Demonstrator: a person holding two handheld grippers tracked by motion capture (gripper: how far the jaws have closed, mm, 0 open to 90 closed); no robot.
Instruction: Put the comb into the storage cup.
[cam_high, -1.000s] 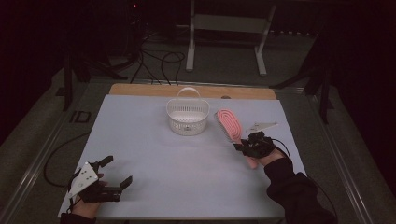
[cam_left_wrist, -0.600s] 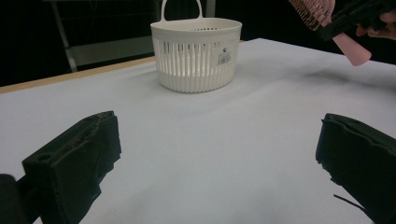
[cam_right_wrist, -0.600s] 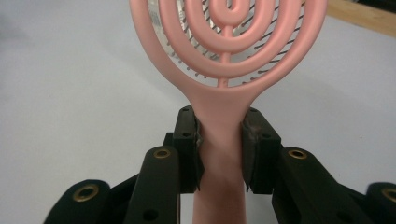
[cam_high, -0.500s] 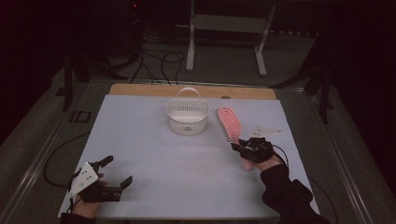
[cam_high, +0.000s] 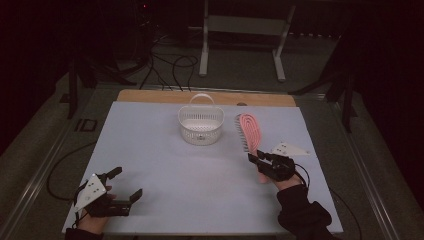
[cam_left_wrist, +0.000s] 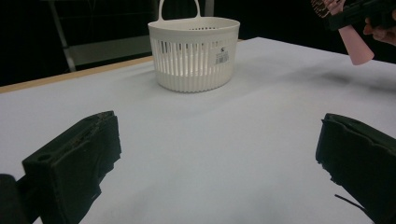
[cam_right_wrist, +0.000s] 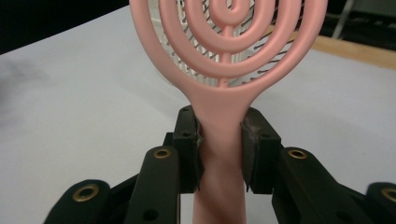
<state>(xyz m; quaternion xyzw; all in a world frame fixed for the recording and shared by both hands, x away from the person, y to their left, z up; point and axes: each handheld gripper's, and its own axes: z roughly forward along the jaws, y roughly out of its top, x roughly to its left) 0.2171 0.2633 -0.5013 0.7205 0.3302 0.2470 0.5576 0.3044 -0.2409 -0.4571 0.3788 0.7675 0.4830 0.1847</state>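
A pink hairbrush (cam_high: 248, 133) with dark bristles is held off the table at mid right, head pointing away towards the far edge. My right gripper (cam_high: 260, 159) is shut on its handle; in the right gripper view both pads clamp the hairbrush (cam_right_wrist: 224, 93) just below the ringed head. A white slotted basket (cam_high: 201, 125) with a loop handle stands left of the brush head. My left gripper (cam_high: 125, 184) rests at the near left corner, jaws wide open with nothing between them. In the left gripper view the basket (cam_left_wrist: 194, 51) stands ahead, and the pink handle end (cam_left_wrist: 357, 46) hangs at the upper right.
The work surface is a pale sheet (cam_high: 165, 165) over a wooden table (cam_high: 150, 96). A white three-cornered plate (cam_high: 289, 148) lies right of the right gripper. Cables and a metal stand (cam_high: 240, 35) lie on the floor beyond the far edge.
My right gripper has carried the hairbrush a little to the left and towards the near edge. The left gripper has kept still.
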